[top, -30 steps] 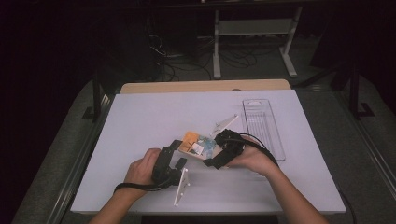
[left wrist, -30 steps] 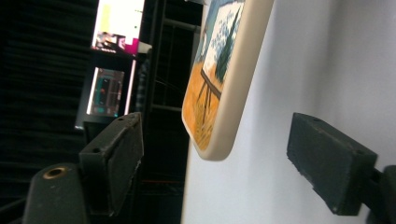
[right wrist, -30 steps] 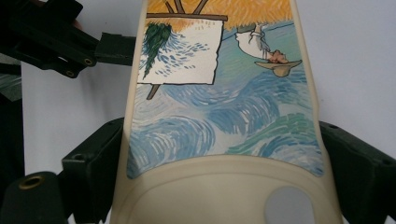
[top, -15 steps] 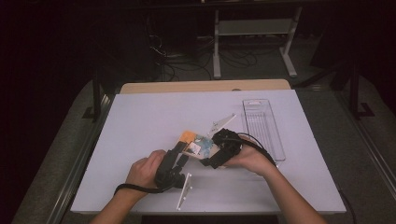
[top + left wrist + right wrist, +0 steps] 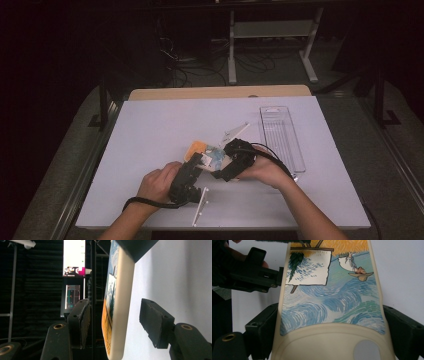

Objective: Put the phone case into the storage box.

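Two tools bracket the phone case: right tool clamps it, left tool closing, not touching

Phone case cut off by top and bottom edges of right gripper view; by top and bottom edges in left gripper view too. Mostly covered by both grippers in high view, centre of frame. Contact of right gripper pads with case edges not discernible. White stand details too small to tell.
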`<state>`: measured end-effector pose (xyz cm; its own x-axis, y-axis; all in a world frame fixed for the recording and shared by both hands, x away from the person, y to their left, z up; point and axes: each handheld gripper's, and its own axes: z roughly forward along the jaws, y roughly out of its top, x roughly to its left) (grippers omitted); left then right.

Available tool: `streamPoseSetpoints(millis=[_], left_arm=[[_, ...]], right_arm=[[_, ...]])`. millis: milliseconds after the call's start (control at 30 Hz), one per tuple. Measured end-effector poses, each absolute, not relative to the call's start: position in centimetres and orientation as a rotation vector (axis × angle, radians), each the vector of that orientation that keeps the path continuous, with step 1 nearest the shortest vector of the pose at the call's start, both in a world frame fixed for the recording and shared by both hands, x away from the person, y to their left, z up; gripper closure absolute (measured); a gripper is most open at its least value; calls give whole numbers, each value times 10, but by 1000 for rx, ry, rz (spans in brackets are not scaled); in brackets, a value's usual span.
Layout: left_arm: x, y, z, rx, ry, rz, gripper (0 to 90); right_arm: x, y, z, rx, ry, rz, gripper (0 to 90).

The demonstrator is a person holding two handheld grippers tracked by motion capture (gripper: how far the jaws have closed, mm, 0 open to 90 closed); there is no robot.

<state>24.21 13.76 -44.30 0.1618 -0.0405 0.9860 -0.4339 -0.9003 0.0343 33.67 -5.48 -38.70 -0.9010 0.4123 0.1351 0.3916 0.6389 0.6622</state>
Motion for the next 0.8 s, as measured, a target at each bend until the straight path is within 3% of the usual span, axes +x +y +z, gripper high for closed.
streamPoseSetpoints(millis=[467, 800], left_arm=[[240, 134, -444, 2138, -508, 1827, 555], [240, 132, -446, 2149, -538, 1835, 606]], right_arm=[[336, -51, -389, 685, 2835, 1122, 98], [336, -51, -389, 682, 2833, 1117, 98]])
